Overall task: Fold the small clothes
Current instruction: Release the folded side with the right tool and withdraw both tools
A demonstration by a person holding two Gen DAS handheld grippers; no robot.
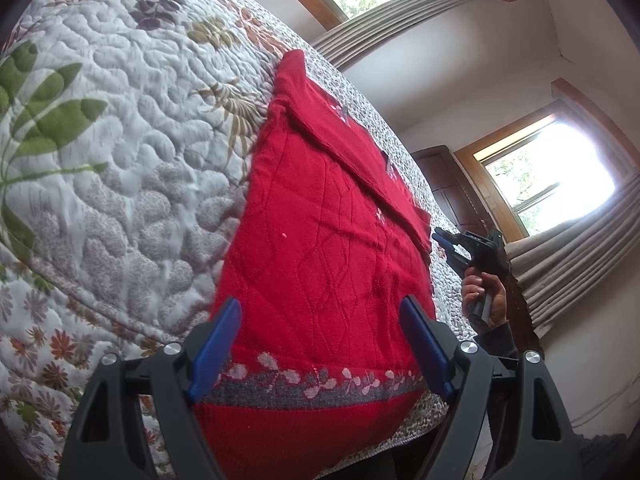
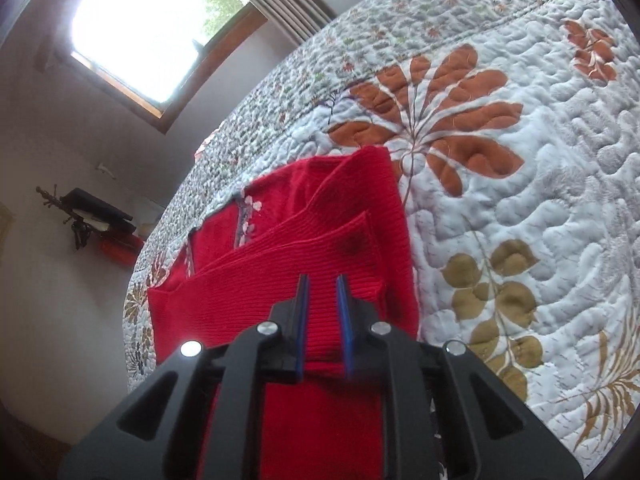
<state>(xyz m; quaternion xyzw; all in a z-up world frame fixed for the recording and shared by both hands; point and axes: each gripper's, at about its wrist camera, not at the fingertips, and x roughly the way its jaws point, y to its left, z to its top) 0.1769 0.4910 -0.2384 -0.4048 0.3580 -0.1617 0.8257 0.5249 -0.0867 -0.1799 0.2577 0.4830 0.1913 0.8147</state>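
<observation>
A red knitted sweater [image 1: 320, 216] with a grey flowered band near its hem lies flat on the quilted bedspread [image 1: 120, 152]. One sleeve is folded across its body. My left gripper [image 1: 322, 303] hovers over the hem end, open, its blue pads wide apart and holding nothing. In the left wrist view a hand holds my right gripper [image 1: 438, 237] at the sleeve's cuff, by the bed's edge. In the right wrist view, my right gripper [image 2: 321, 280] has its fingers close together, with the sweater's [image 2: 280, 280] ribbed red sleeve cuff between them.
The floral bedspread [image 2: 500, 200] spreads widely beyond the sweater. The bed's edge runs just past the sweater's right side. Windows with curtains [image 1: 580, 256] and a dark wooden door [image 1: 448, 188] stand behind. A wall shelf [image 2: 96, 208] holds small items.
</observation>
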